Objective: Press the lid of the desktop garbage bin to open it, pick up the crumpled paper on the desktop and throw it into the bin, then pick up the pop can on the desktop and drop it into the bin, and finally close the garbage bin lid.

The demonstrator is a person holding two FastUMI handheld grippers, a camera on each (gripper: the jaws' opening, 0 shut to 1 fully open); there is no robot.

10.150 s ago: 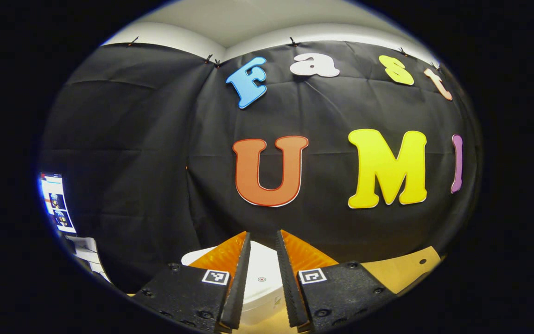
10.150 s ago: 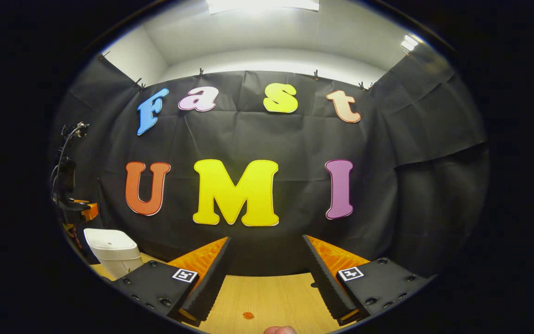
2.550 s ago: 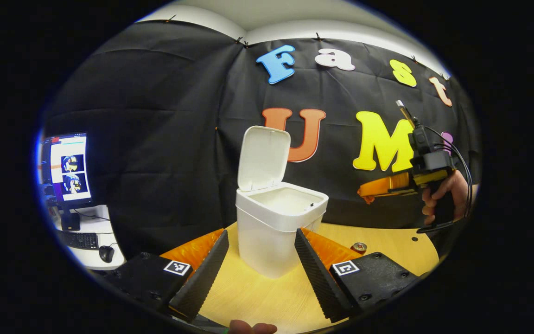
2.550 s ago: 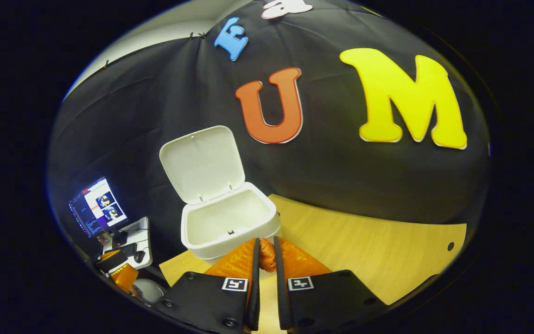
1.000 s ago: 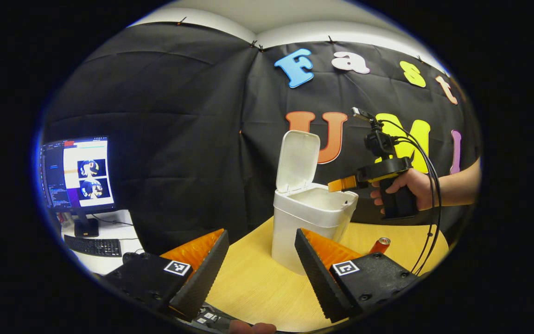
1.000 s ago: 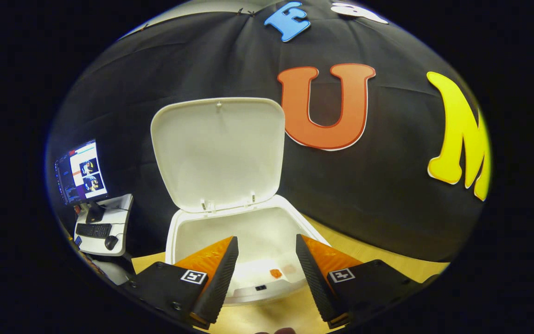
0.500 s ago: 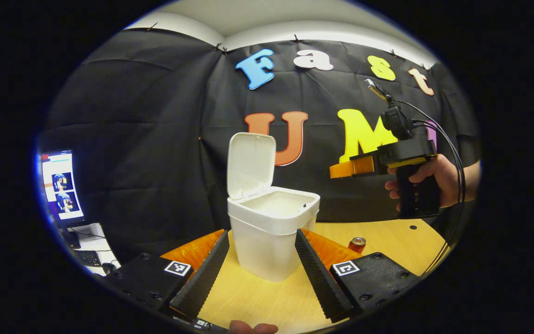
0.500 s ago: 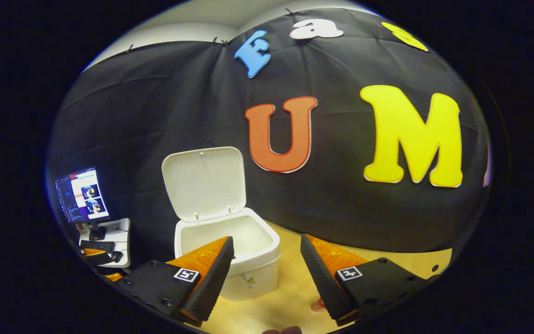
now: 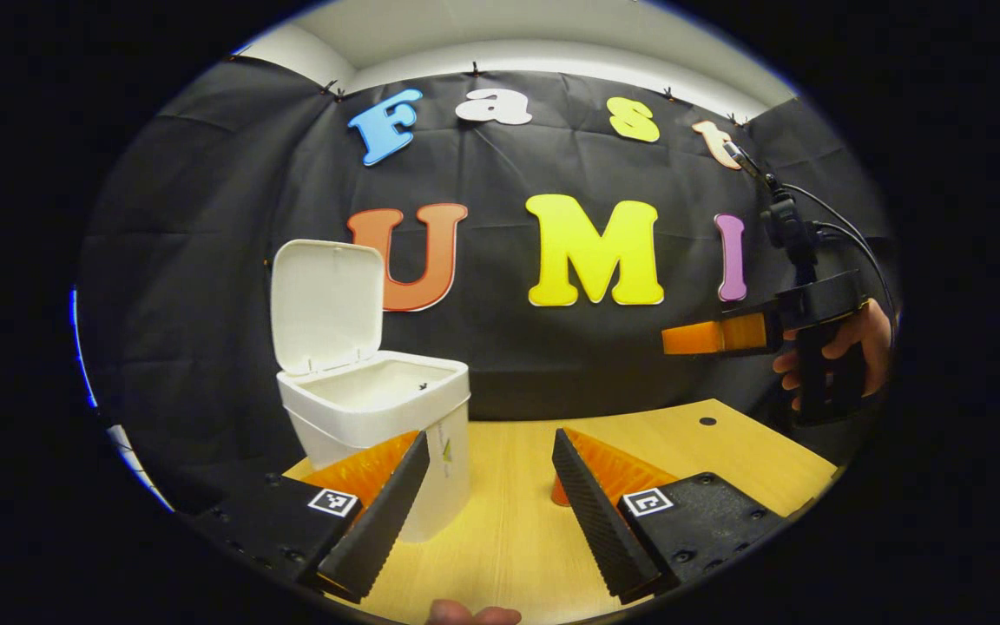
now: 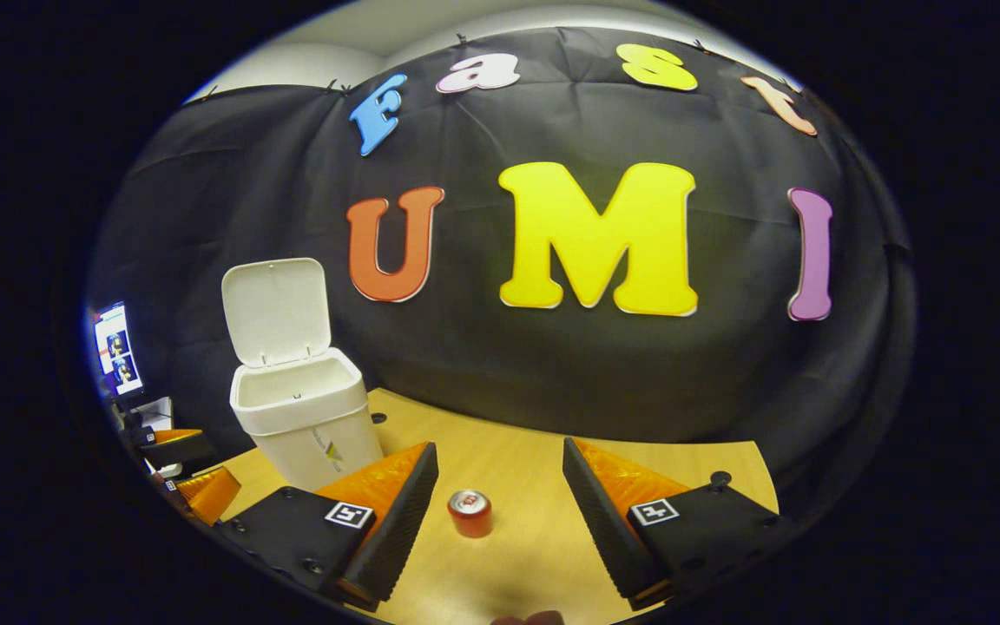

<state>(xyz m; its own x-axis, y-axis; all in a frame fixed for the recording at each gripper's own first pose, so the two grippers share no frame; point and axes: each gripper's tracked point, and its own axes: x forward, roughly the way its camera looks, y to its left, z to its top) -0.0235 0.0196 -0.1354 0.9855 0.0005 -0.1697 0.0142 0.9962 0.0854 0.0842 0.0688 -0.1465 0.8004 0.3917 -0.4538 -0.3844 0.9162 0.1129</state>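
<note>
In the right gripper view, a lit monitor stood at the far left edge, beyond the worktop. Right of it the white garbage bin sat on the worktop's left part with its lid swung up and standing upright at the back; the inside visible past the rim was white, and the crumpled paper could not be made out there. The right claw hung above the worktop with its fingers spread wide apart and nothing between them touching. The red pop can stood upright on the worktop in the gap between those fingers, well below them and nearer the left one, to the right of the bin and apart from it.

In the left gripper view, the same bin stood at the left, lid raised. The left claw was likewise parted and empty, its left finger overlapping the bin's lower right side. At the far right, a hand held the right claw level, well above the worktop; whether it was apart could not be told from that side-on view.
</note>
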